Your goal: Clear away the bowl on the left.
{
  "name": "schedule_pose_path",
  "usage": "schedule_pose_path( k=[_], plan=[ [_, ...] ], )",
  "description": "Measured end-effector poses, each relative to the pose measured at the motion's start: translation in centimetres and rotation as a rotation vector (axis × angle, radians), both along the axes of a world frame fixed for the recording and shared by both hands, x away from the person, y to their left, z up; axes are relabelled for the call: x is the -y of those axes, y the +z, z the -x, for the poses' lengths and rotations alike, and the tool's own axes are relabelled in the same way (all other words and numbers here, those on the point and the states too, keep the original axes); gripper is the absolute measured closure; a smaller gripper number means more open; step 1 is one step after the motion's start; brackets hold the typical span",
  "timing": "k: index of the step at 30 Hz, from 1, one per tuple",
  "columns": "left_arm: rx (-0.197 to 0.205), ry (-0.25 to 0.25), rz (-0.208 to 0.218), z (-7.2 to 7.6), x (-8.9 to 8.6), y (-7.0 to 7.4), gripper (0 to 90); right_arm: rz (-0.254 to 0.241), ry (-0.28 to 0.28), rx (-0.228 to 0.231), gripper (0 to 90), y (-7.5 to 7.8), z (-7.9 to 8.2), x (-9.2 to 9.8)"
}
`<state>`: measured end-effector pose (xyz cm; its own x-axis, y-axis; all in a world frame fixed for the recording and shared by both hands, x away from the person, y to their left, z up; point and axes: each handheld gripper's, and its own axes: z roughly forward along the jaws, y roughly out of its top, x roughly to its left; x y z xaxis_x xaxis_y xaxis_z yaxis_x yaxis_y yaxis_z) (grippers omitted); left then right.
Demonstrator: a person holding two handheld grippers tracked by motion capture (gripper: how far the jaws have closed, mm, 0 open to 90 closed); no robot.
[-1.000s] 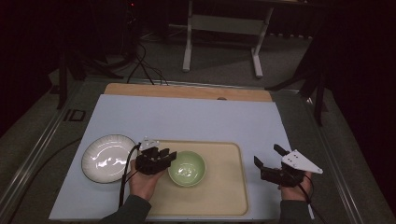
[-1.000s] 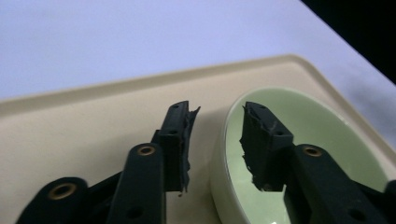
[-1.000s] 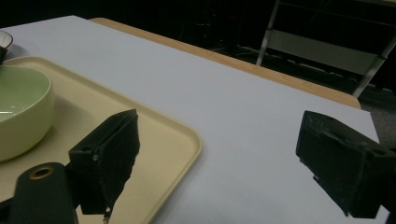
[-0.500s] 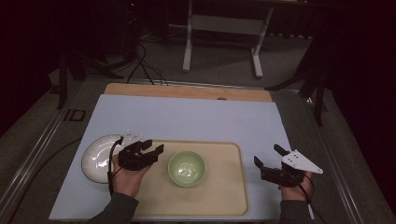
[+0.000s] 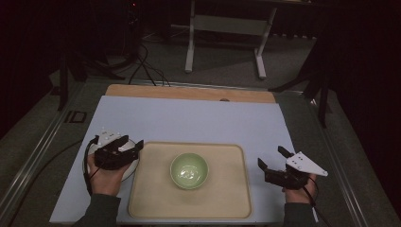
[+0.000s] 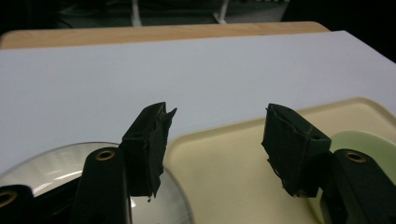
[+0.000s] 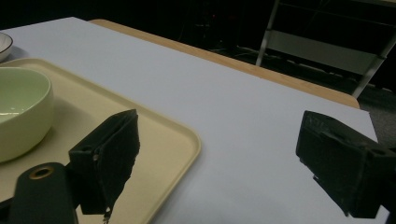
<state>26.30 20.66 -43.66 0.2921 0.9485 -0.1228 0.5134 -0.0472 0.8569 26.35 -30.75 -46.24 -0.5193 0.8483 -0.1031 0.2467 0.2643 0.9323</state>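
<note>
A pale green bowl stands upright in the middle of a cream tray. My left gripper hovers over the tray's left edge and a white plate beside it, well apart from the bowl. Its jaws have just been opening and nothing is between them. In the left gripper view the open left gripper frames the tray, with the plate below left and the bowl at right. My right gripper rests open to the right of the tray, holding nothing. From the right gripper the bowl sits on the tray.
A pale blue mat covers the table, with a wooden strip along its far edge. Behind the table a white stand and cables lie on the dark floor. The plate's rim shows far left in the right gripper view.
My left gripper drew away from the bowl's left rim, moved left over the plate and opened its jaws. The bowl stays on the tray. The right gripper has not moved.
</note>
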Motion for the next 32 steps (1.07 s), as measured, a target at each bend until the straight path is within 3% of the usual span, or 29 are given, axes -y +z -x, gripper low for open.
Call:
schedule_pose_path(
  k=[8,20,24,26,32],
  plan=[
    [0.024,0.023,-0.081,0.2,-1.9,-0.1,35.8,-0.007,-0.007,0.001,12.8,0.0,0.0,0.1],
    [0.023,0.057,-0.056,0.3,-4.7,-0.7,25.0,-0.021,-0.020,-0.011,12.0,-0.1,-0.1,0.3],
    [0.017,0.070,-0.040,0.2,-5.0,-1.1,19.1,-0.028,-0.022,-0.017,12.0,-0.2,-0.2,0.3],
    [0.022,0.088,-0.056,0.2,-5.2,-1.3,17.3,-0.032,-0.022,-0.018,11.9,-0.2,-0.1,0.4],
    [0.026,0.125,-0.047,0.6,-5.6,-1.9,17.2,-0.048,-0.033,-0.028,11.9,-0.4,-0.2,0.7]
  ],
)
